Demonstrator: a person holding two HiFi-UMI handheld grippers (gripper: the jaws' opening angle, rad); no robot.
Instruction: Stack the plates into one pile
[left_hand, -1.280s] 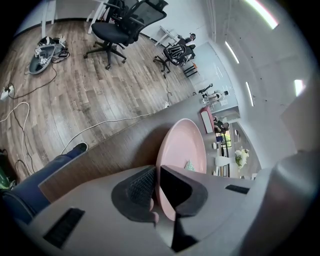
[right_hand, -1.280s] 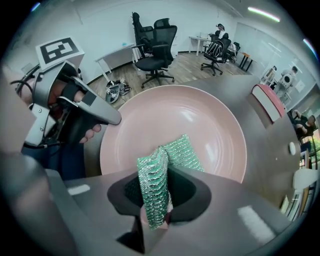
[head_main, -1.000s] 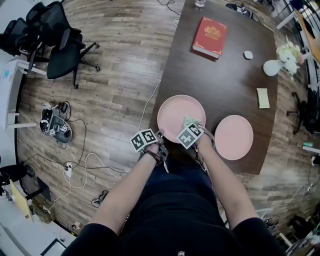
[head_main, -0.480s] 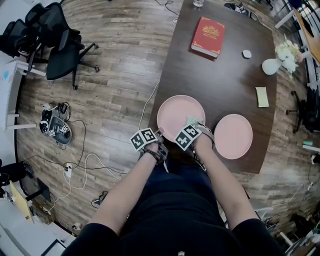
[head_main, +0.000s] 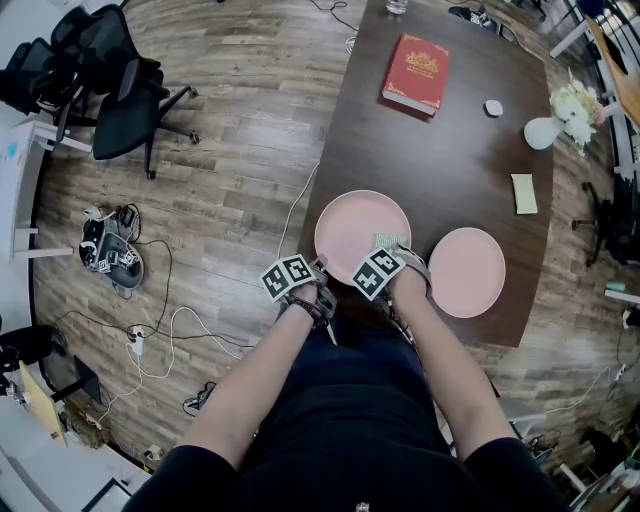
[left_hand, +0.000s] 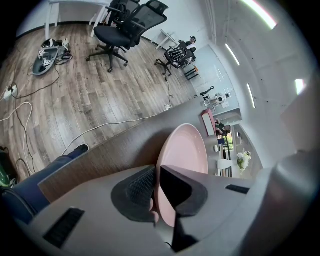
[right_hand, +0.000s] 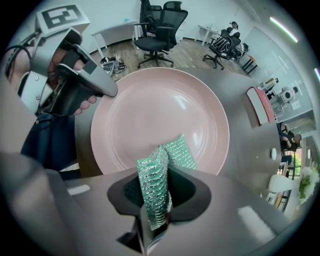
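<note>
scarcely shifted: left hand-held gripper clamps rim of left plate; right hand-held gripper pinches green sponge over it; second plate lies rightward.

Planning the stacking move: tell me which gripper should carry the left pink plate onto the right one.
Left. The left gripper is shut on the rim of the round pink plate; the right gripper clamps a green glittery scouring pad above it.

The dark worktop bore a left pink plate beside a right pink plate. Beyond them lay a red book, white vase and yellow notepad.
</note>
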